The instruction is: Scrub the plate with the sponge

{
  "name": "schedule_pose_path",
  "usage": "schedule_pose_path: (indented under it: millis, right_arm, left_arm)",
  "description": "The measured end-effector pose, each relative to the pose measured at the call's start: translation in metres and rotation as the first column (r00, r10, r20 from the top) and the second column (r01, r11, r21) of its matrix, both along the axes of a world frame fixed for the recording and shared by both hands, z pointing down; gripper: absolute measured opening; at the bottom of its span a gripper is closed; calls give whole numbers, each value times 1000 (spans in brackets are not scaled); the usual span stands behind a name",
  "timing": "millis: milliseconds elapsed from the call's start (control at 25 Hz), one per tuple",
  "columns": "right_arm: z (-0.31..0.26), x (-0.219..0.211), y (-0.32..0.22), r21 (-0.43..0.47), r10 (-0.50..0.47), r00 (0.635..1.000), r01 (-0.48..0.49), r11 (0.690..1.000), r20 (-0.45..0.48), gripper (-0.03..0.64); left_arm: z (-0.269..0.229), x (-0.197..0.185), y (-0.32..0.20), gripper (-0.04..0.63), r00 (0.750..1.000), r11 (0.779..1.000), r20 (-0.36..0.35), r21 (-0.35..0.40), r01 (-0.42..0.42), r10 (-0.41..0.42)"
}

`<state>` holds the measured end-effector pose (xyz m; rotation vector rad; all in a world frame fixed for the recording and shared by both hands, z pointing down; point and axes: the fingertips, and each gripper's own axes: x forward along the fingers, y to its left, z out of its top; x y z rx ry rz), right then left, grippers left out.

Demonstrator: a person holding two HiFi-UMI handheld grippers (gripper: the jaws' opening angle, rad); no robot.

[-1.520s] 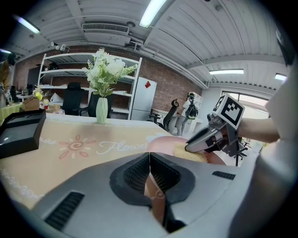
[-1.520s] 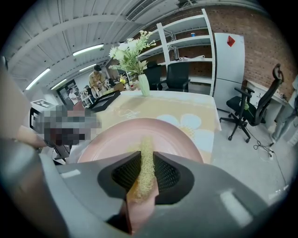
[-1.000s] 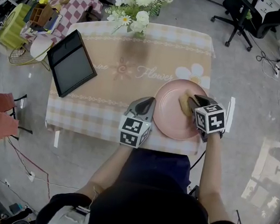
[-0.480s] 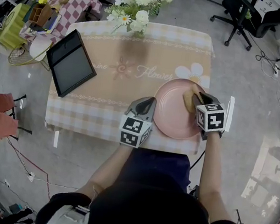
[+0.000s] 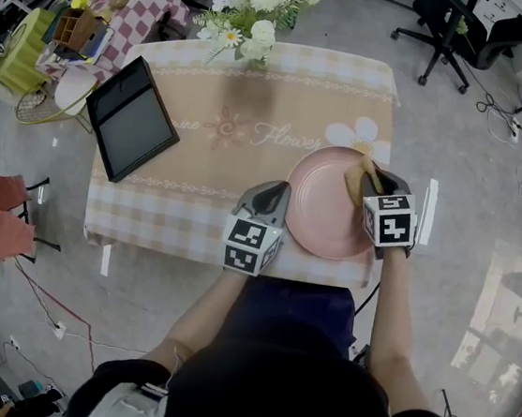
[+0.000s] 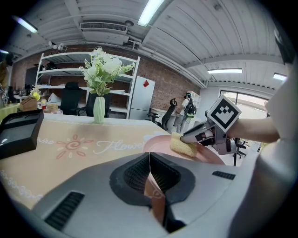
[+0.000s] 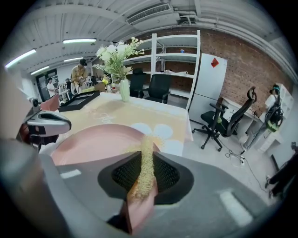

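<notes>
The sponge (image 5: pixel 353 178), yellow and coarse, is pinched edge-on between the jaws of the right hand-held gripper (image 5: pixel 368 182), which is closed on it. It is pressed against the far right part of the pink plate (image 5: pixel 317 214), close to the rim. The plate lies flat on the worktop (image 5: pixel 203 144) at its near right corner, with its rim close to both the front edge and the side edge. The left hand-held gripper (image 5: pixel 272 193) is seen just beside the plate's left rim with its jaws brought together on nothing; whether its tip touches the rim cannot be told. The plate is therefore judged not to be clamped by anything. Scrubbing is judged to be under way, with most of the plate's face left to cover. The chief risk is that the unheld plate is shoved by a firm stroke: a push to the right or toward the person could slide it off the worktop, and the cloth could be dragged with it. The sponge, gripped thinly, could also be twisted or pulled from the jaws if it is caught on the rim. A black tray (image 5: pixel 132 119) and a vase of flowers (image 5: pixel 251 18) are well apart, at the left and the far side.
</notes>
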<state>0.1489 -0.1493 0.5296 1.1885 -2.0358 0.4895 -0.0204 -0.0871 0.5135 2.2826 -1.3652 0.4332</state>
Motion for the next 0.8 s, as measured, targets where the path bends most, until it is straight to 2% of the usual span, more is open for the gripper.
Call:
schedule_pose_path:
  millis: [160,800]
  right_arm:
    - [-4,-1,-2,38,-5,999,7,999,-53,75]
    - [-13,5,-5,114,33,992,-19,993,-122,74]
  left_arm:
    - [0,-1,-1,11,1000,1000,0,0,1,-1]
    - [-2,-3,3,11,1000,1000,-3,5,4,-4]
